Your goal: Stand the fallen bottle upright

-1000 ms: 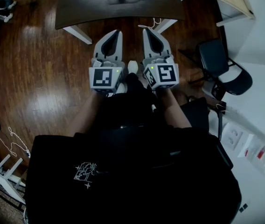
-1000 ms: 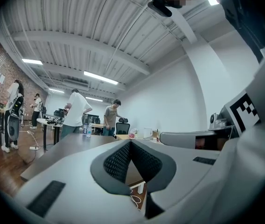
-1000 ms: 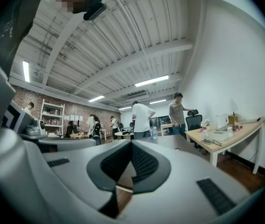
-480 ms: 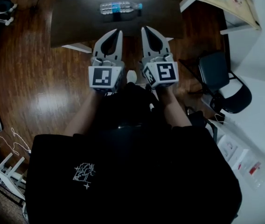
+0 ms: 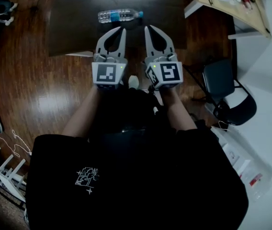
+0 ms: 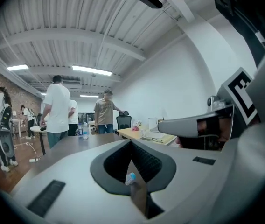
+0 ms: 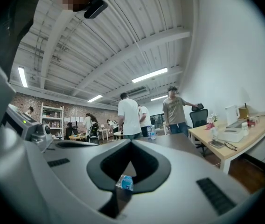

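The bottle (image 5: 119,16) lies on its side at the upper middle of the head view, on the dark table (image 5: 73,30), cap (image 5: 140,14) toward the right. Below it in the frame, the left gripper (image 5: 122,29) and right gripper (image 5: 147,28) sit side by side and point at it, near but not touching. Both have their jaws pressed together and hold nothing (probably an approach, with opening yet to come). The bottle's blue label (image 5: 113,16) is too small to read. The marker cubes (image 5: 109,74) carry only black-and-white patterns.
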The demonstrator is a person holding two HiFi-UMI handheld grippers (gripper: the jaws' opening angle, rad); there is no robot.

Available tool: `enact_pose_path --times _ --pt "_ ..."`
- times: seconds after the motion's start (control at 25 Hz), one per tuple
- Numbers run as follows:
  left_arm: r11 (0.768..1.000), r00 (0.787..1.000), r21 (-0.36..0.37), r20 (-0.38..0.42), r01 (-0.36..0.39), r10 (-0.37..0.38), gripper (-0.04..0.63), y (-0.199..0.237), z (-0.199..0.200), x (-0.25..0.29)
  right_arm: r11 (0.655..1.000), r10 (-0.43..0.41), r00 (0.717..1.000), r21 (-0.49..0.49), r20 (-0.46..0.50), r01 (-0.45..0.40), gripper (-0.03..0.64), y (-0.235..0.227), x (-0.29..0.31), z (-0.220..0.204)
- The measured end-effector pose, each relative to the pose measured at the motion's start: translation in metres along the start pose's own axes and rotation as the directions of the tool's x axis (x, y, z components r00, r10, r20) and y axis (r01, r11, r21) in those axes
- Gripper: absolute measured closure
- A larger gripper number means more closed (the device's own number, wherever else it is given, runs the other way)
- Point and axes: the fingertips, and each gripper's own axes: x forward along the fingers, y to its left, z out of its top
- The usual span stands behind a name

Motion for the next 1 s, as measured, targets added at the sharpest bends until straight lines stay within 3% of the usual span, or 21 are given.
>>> enact_pose_path --times 0.12,0.2,0.36,0.48,0.56,0.64,0.8,0.88,1.0 --pt "0.994 0.998 0.101 -0.049 0.042 -0.038 0.595 0.000 -0.011 0.025 1.000 -0.014 1.000 -0.008 -0.015 0.014 0.592 -0.007 0.010 -0.002" --pt "0.977 0.994 0.194 -0.079 0.093 -0.079 0.594 -0.003 -0.020 0.044 0.999 -0.030 0.999 -0.016 -0.030 0.030 0.592 -0.013 0.017 -0.007" --pt "0.894 0.969 0.386 -0.176 0.230 -0.173 0.594 -0.007 -0.047 0.086 0.999 -0.051 0.998 -0.022 -0.045 0.050 0.592 -0.025 0.028 -0.015" --pt "0.818 0.944 0.484 -0.261 0.310 -0.203 0.592 -0.009 -0.071 0.114 0.997 -0.075 0.996 -0.022 -0.053 0.074 0.592 -0.035 0.035 -0.017" --pt "0.786 0.925 0.509 -0.316 0.352 -0.210 0.589 -0.009 -0.087 0.129 0.995 -0.098 0.994 -0.023 -0.056 0.097 0.592 -0.043 0.038 -0.016" --pt "0.772 0.896 0.494 -0.387 0.400 -0.217 0.569 -0.010 -0.105 0.142 0.994 -0.113 0.991 -0.017 -0.065 0.112 0.592 -0.050 0.039 -0.017" --pt "0.740 0.809 0.438 -0.536 0.511 -0.242 0.435 -0.016 -0.140 0.159 0.994 -0.112 0.991 -0.012 -0.072 0.111 0.592 -0.060 0.039 -0.024" --pt "0.705 0.764 0.430 -0.596 0.564 -0.248 0.381 -0.018 -0.155 0.165 0.993 -0.115 0.990 -0.010 -0.078 0.115 0.592 -0.063 0.041 -0.024" --pt "0.633 0.688 0.428 -0.686 0.645 -0.237 0.370 -0.020 -0.183 0.174 0.993 -0.115 0.989 -0.016 -0.088 0.114 0.592 -0.066 0.045 -0.026"
